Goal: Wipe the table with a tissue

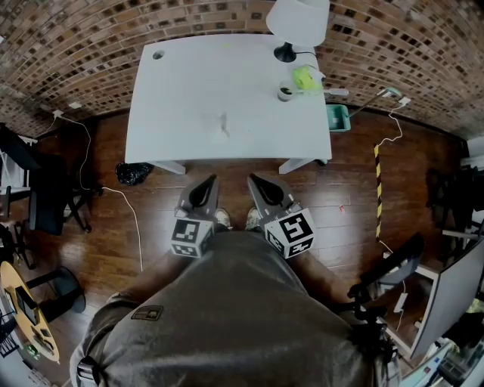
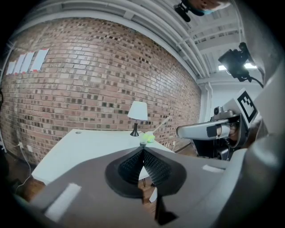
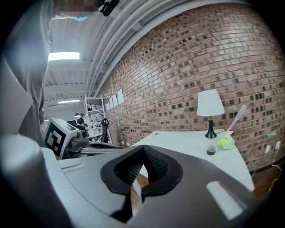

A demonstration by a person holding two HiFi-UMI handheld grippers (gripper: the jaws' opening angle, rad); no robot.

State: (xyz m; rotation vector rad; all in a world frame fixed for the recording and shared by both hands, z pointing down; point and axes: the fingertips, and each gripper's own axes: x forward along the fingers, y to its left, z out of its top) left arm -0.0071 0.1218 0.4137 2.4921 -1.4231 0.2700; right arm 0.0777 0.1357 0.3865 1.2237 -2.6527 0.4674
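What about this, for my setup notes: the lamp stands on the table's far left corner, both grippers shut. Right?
No: the head view shows the lamp on the far right corner of the table. The left gripper and right gripper are shut.

The bench [image 1: 219,91] has a smooth, matt white top with a faint smudge at its middle. The brick wall [image 1: 91,38] on the far side is rough and mottled. The floor [image 1: 355,204] is dark wood planking with a soft gloss. The left claw [image 2: 143,151] and right claw [image 3: 143,148] have matt grey plastic shells, and their black pads [image 2: 131,167] are finely ribbed and look rubbery. The lamp [image 3: 210,107] has a matt white shade. Nearest, the person's garment [image 1: 227,317] is grey-brown cloth. Left of the bench, a crumpled black bag [image 1: 134,173] shines like thin plastic.
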